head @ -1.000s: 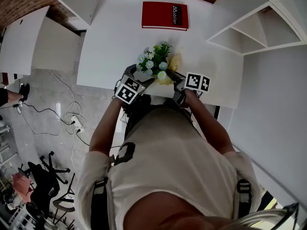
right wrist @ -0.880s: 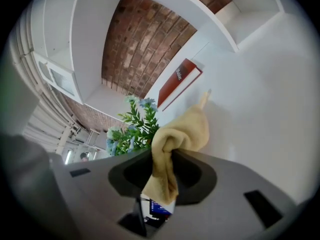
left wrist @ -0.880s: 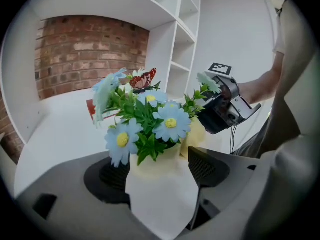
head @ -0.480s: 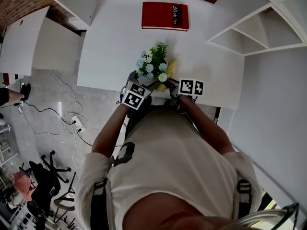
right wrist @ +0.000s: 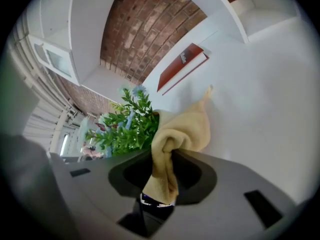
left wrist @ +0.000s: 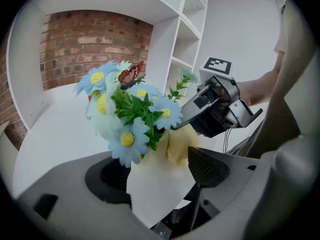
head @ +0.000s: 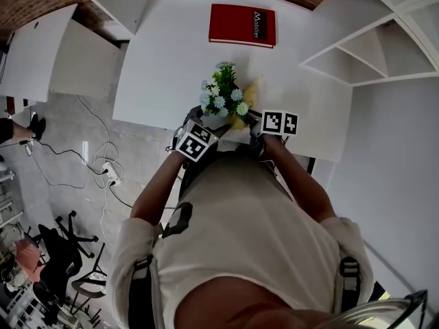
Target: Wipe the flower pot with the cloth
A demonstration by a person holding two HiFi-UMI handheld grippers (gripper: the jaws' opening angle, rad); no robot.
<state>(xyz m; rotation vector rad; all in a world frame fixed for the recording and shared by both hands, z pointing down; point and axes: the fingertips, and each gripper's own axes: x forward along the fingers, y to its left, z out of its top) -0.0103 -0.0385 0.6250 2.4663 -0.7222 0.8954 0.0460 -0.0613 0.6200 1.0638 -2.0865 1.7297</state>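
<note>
A white flower pot (left wrist: 159, 191) with blue daisies (head: 223, 96) stands near the front edge of the white table (head: 158, 60). My left gripper (left wrist: 157, 176) is shut on the pot, whose white wall sits between the two pads. My right gripper (right wrist: 162, 166) is shut on a yellow cloth (right wrist: 172, 134), bunched up between the jaws. The cloth (head: 245, 107) rests against the right side of the plant, just behind the pot in the left gripper view. In the head view the flowers hide most of the pot.
A red book (head: 243, 25) lies flat at the back of the table. White shelving (head: 357, 53) stands to the right, and a brick wall (right wrist: 150, 29) runs behind. Cables (head: 96, 163) lie on the floor left of the person's body (head: 240, 238).
My left gripper has slid right and in under the flowers. The right gripper with the cloth has stayed about where it was.
</note>
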